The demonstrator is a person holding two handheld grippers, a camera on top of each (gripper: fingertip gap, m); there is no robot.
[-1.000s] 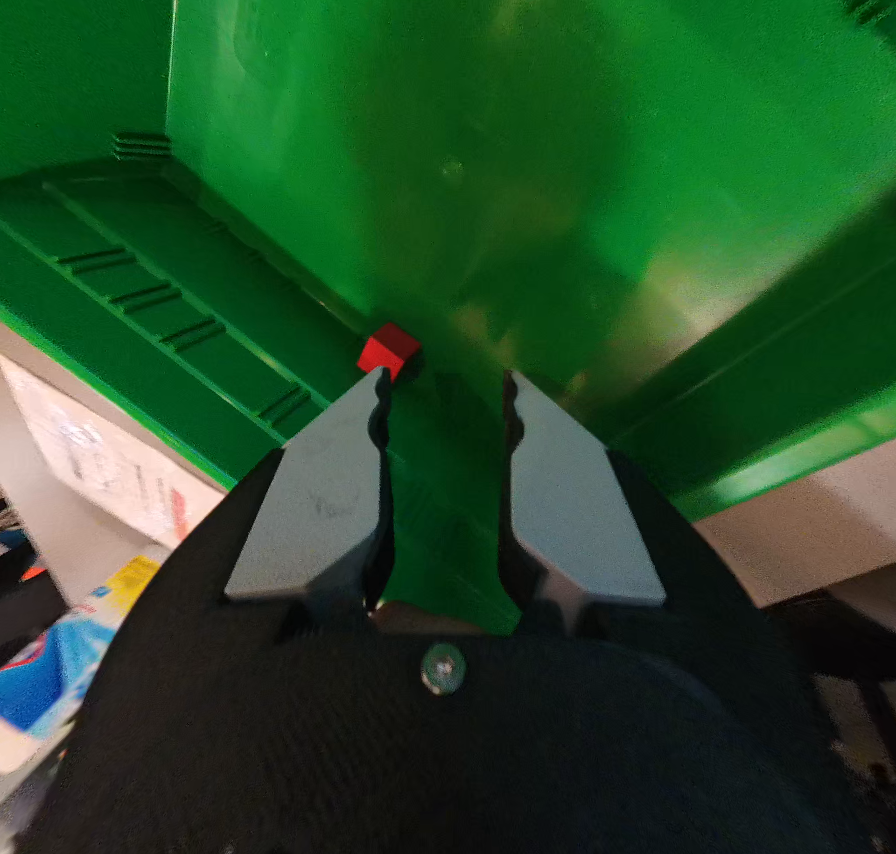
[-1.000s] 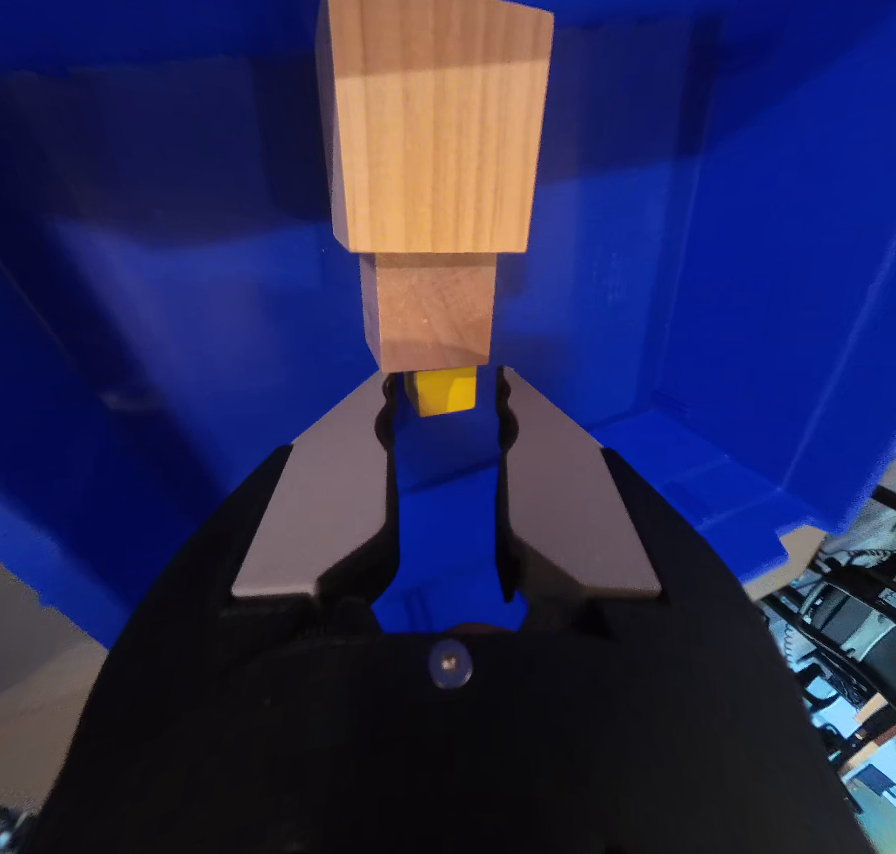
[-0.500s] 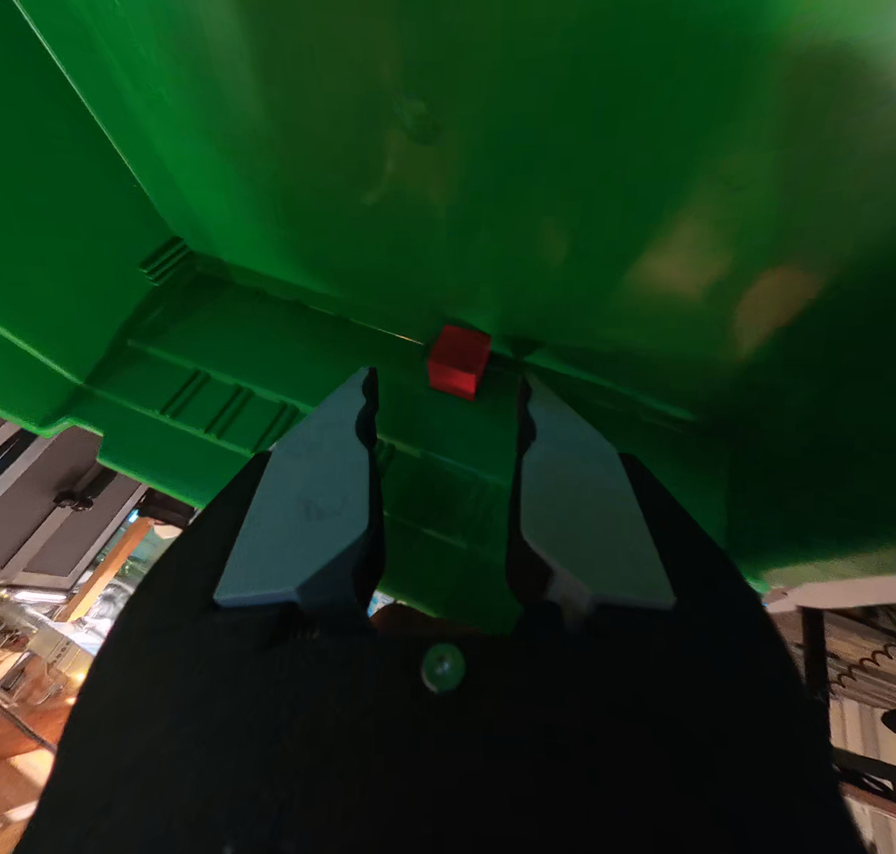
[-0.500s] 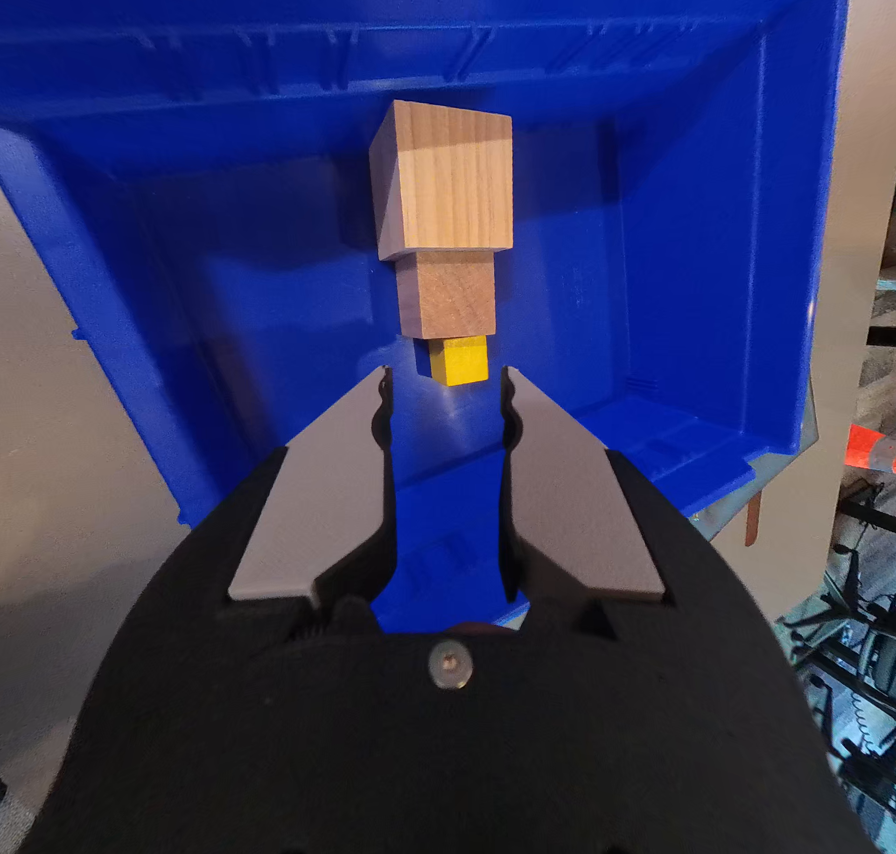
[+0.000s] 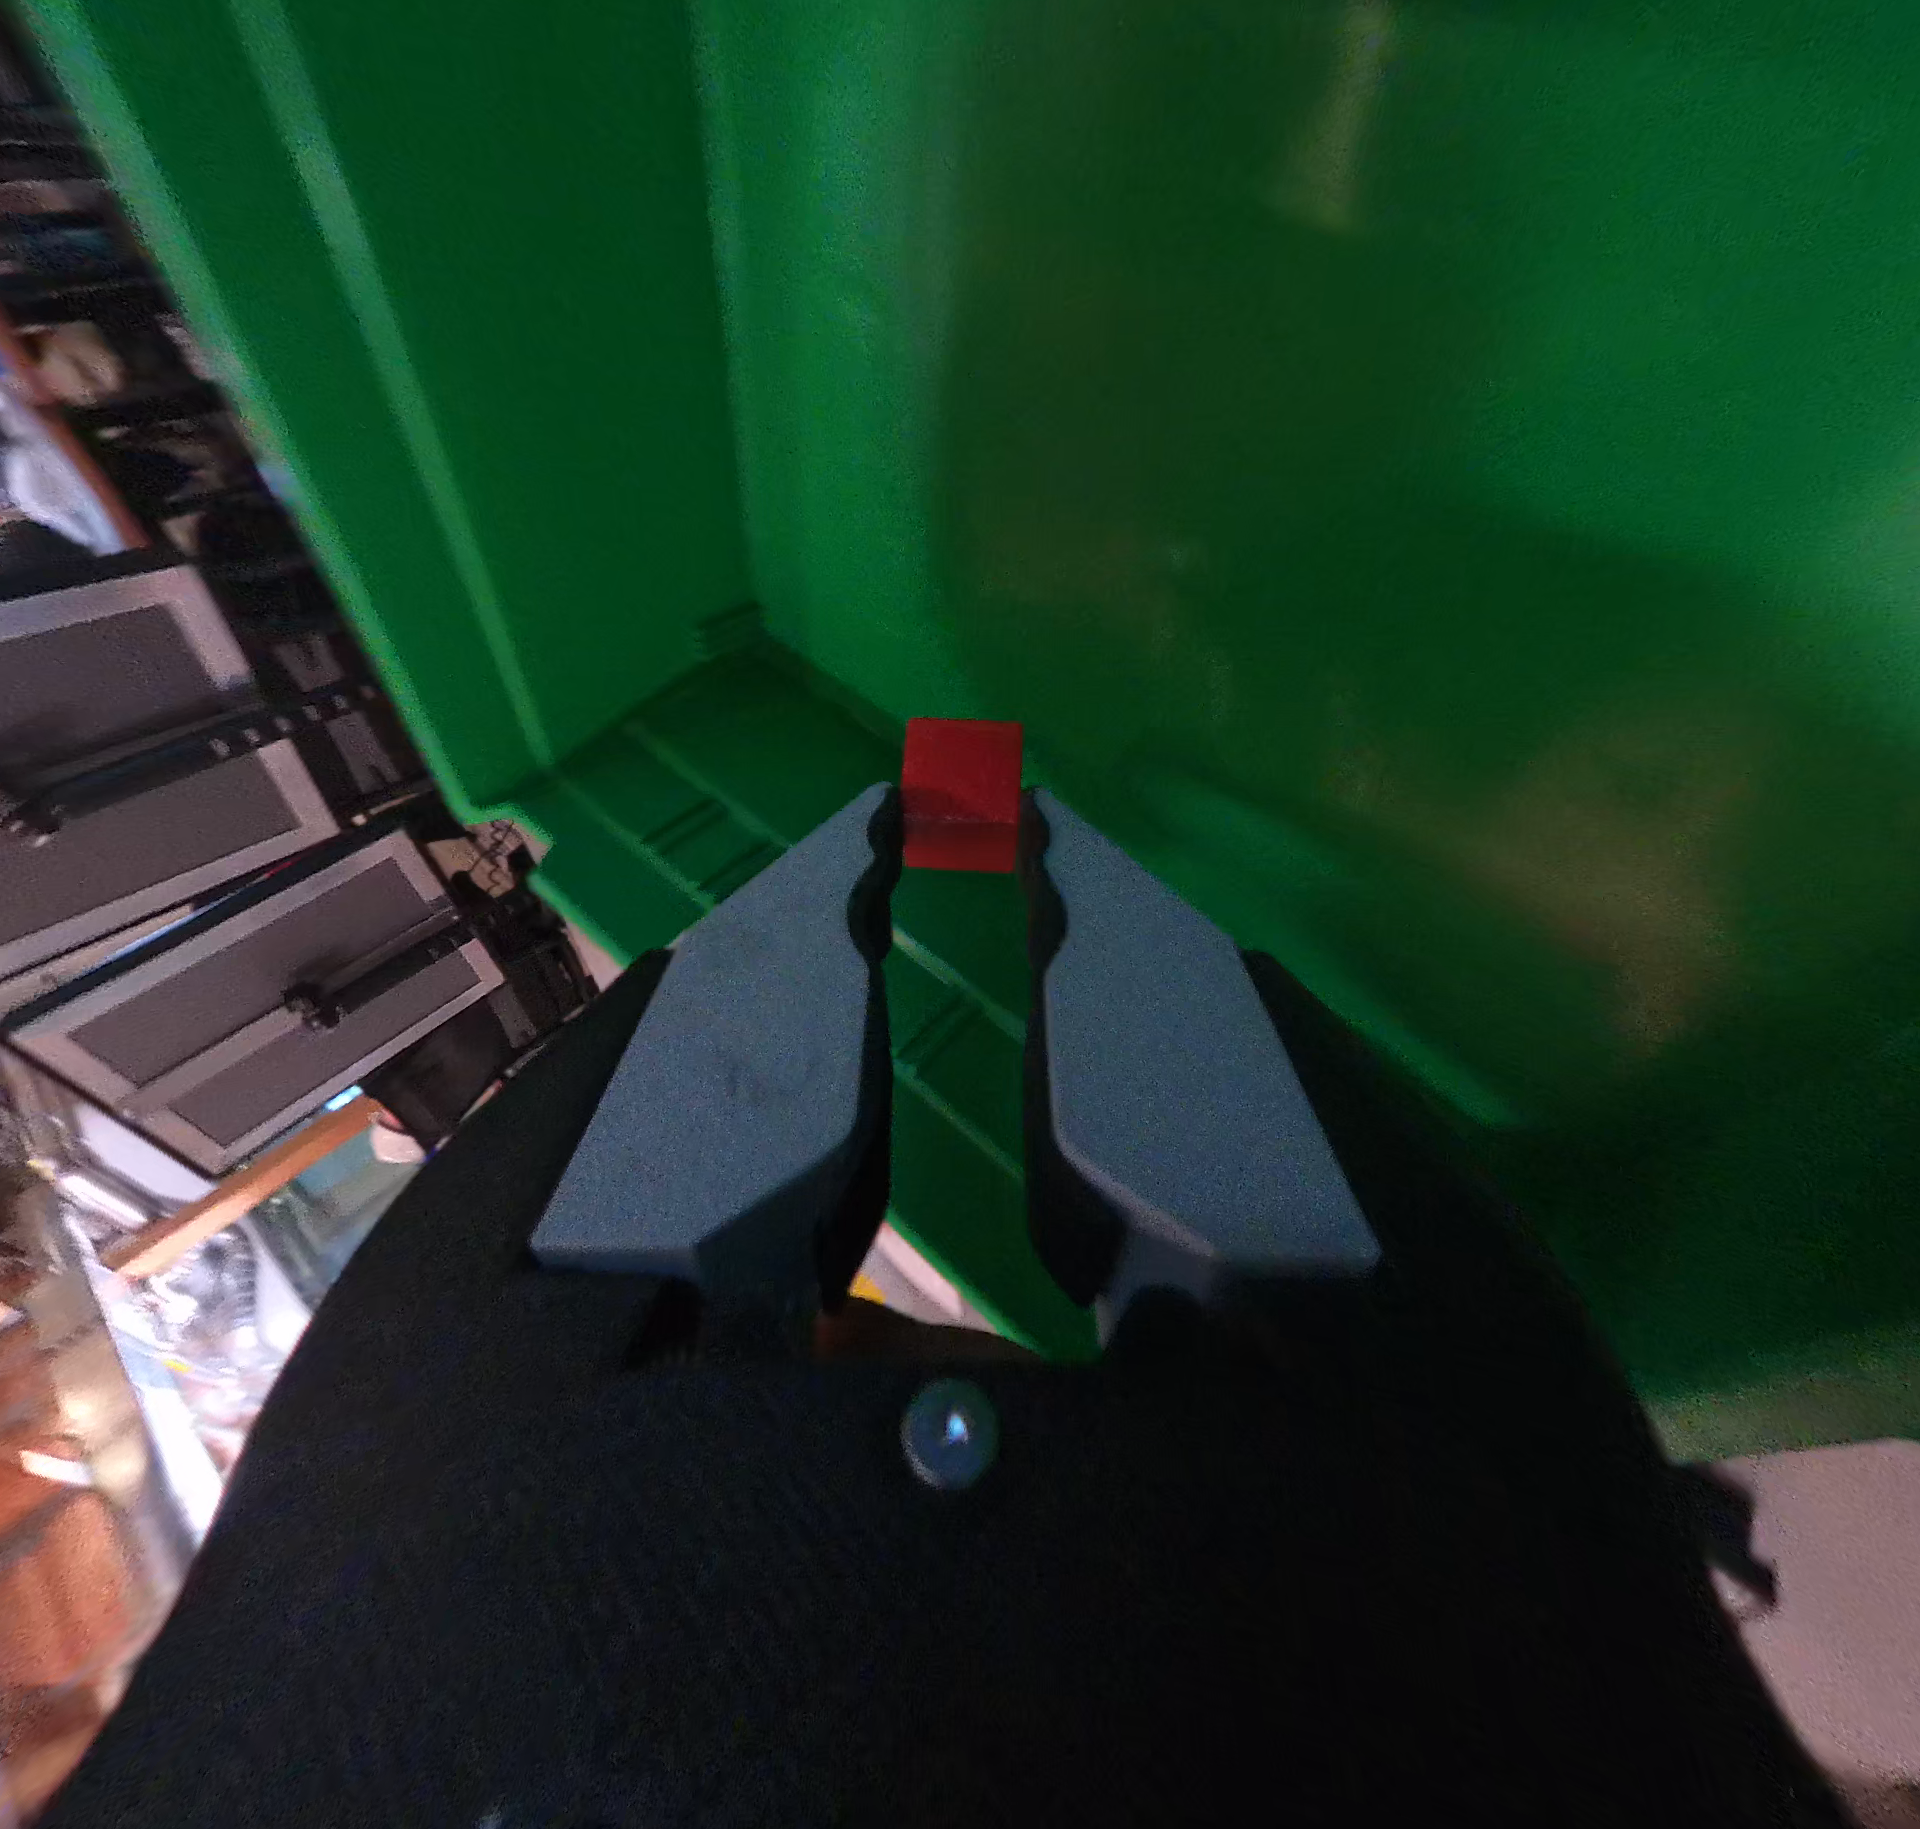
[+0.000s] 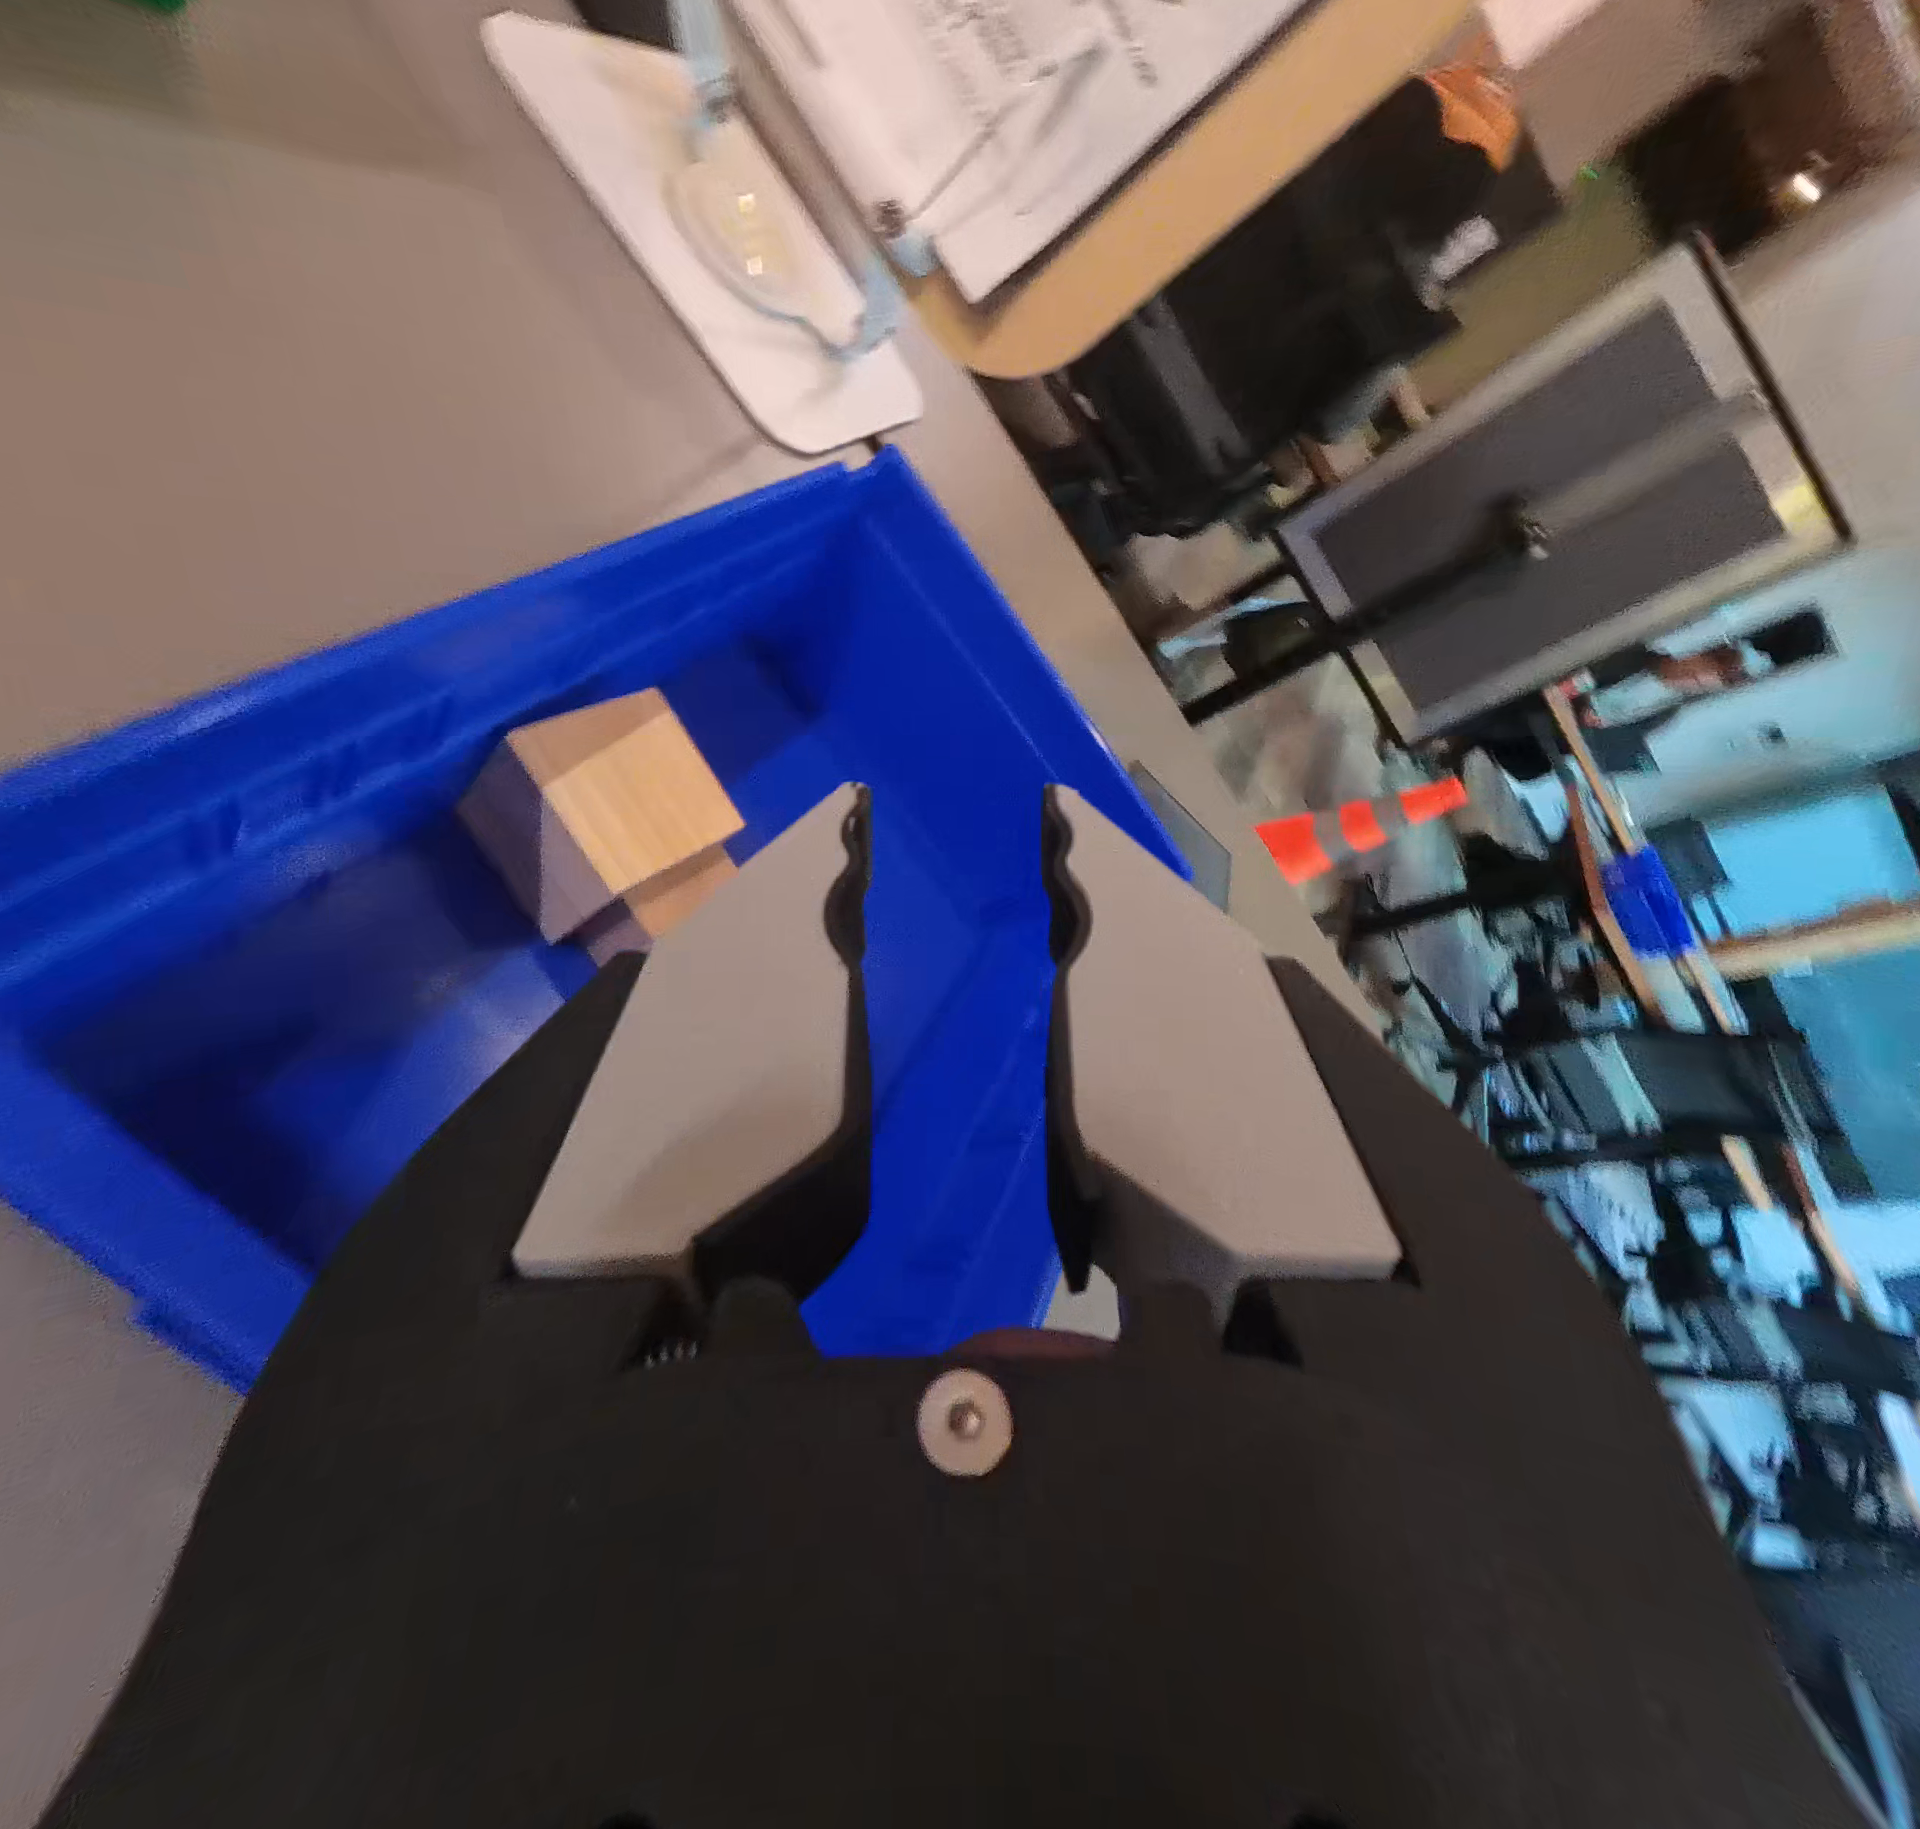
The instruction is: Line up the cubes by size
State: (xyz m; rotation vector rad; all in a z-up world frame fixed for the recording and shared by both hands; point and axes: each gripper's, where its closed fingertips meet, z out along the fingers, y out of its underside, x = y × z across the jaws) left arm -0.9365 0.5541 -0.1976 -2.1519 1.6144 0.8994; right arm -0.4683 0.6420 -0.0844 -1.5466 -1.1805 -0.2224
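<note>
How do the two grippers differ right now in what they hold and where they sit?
The left gripper has its fingertips on either side of the red cube, apparently closed on it; the right gripper is open with nothing between its fingers. The left one is inside the green bin; the right one is over the blue bin, beside the wooden cubes. Both have grey fingers on black bodies.

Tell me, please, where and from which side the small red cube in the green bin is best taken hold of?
Grip the red cube across its two opposite side faces, coming straight along the bin floor from the open front. The left hand-held gripper already has a finger on each side; the green wall appears to block the far side.
</note>
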